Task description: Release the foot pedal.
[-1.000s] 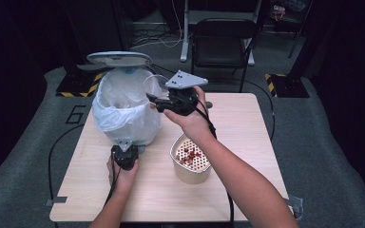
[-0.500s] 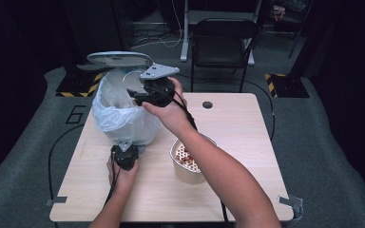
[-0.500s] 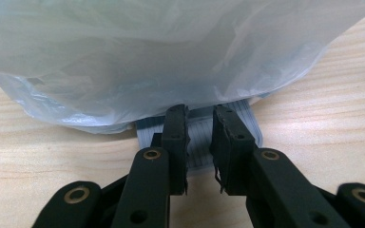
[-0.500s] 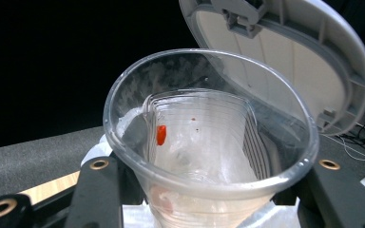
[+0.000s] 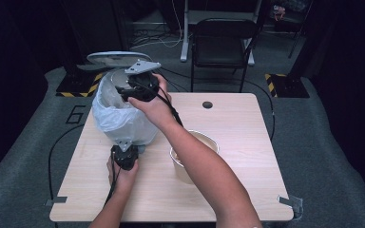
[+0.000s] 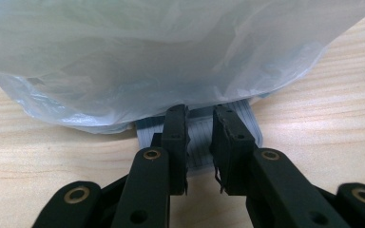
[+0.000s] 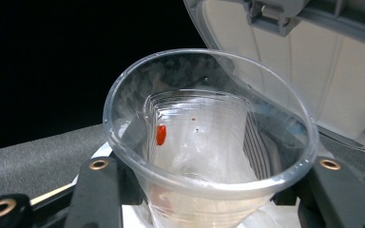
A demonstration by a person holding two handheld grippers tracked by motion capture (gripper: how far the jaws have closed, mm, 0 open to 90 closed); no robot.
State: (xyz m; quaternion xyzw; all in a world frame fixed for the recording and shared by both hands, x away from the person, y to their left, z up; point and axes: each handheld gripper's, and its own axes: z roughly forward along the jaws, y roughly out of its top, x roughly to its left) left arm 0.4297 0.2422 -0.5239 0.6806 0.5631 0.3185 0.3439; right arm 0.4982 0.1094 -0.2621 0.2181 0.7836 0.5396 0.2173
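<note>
Bin pedal (image 6: pixel 204 130) at the near base of the bag-lined bin (image 5: pixel 123 118) is clamped by the closed left tongs (image 6: pixel 200 142). Farther off, a clear plastic cup (image 7: pixel 209 142) is gripped by the half-open right tongs (image 7: pixel 209 190) over the bin, under its raised lid (image 5: pixel 116 58).

High view overhead, gripper views close, sharing bin (image 5: pixel 123 118)

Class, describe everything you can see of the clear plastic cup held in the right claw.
The clear plastic cup is thin, see-through and tapered, with a rolled rim and ribbed walls. It is tipped on its side, its mouth facing the camera. One small red bit clings to the inner wall; otherwise it looks nearly empty. The right claw grips it from both sides, over the bag-lined bin, in front of the raised grey lid.
</note>
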